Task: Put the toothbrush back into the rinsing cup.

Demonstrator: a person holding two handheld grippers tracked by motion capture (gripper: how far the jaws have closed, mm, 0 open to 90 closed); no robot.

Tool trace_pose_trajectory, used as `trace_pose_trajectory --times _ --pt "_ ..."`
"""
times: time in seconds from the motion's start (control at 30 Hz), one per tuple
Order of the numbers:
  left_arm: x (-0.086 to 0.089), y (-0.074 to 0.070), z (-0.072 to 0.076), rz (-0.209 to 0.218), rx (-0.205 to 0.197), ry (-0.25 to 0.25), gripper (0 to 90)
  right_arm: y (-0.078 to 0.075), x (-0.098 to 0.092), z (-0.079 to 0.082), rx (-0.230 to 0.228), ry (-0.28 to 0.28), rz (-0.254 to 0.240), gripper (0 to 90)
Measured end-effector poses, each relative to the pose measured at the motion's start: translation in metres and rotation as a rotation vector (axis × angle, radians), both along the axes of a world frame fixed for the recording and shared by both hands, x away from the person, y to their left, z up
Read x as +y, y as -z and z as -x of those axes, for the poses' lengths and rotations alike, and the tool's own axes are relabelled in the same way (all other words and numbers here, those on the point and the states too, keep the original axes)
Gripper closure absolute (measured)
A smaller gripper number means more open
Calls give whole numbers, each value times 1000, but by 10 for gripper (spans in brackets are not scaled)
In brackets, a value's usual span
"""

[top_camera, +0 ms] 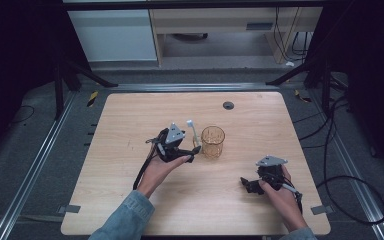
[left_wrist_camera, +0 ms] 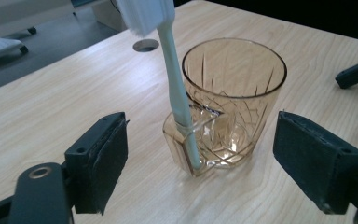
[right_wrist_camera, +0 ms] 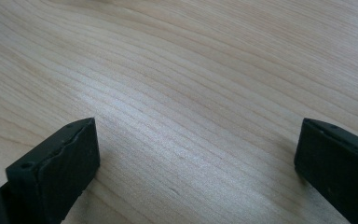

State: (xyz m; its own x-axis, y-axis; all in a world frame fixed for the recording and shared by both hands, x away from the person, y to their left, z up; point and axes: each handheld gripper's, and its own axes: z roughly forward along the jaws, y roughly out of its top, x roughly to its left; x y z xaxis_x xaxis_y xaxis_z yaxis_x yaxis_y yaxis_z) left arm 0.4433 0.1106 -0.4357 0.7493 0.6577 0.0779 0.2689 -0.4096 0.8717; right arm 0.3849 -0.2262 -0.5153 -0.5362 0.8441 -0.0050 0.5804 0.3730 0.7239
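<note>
An amber cut-glass cup (top_camera: 213, 142) (left_wrist_camera: 235, 93) stands upright near the middle of the wooden table (top_camera: 125, 125). A pale toothbrush (top_camera: 194, 134) (left_wrist_camera: 177, 88) stands head up in a small slot on the cup's side. My left gripper (top_camera: 196, 152) (left_wrist_camera: 200, 135) sits just left of the cup, open, its pads wide on either side of the toothbrush and cup and touching neither. My right gripper (top_camera: 247, 185) (right_wrist_camera: 198, 140) rests low over bare wood at the front right, open with nothing between its jaws.
A round cable hole (top_camera: 228, 105) (left_wrist_camera: 146, 45) lies in the table behind the cup. Black frame legs and cables stand around the table, with a white cabinet (top_camera: 112, 35) beyond its far edge.
</note>
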Motion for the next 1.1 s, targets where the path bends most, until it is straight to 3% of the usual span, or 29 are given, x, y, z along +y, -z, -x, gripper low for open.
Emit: trace_pose_trajectory --times 0.3,0.57,0.87,0.97,1.03,1.1 --pt "5 3 4 -35 28 -1 133 0 0 0 0 0 0 4" --pt "11 3 9 -74 80 -41 81 0 0 0 0 1 0 4" --pt "32 3 9 -79 120 -96 77 0 0 0 -1 2 1 3" --pt "39 3 10 -118 129 -107 78 0 0 0 0 2 0 4" --pt "42 3 11 -113 133 -119 78 0 0 0 -1 2 1 4" --pt "46 5 14 -139 137 -116 78 0 0 0 0 4 0 4"
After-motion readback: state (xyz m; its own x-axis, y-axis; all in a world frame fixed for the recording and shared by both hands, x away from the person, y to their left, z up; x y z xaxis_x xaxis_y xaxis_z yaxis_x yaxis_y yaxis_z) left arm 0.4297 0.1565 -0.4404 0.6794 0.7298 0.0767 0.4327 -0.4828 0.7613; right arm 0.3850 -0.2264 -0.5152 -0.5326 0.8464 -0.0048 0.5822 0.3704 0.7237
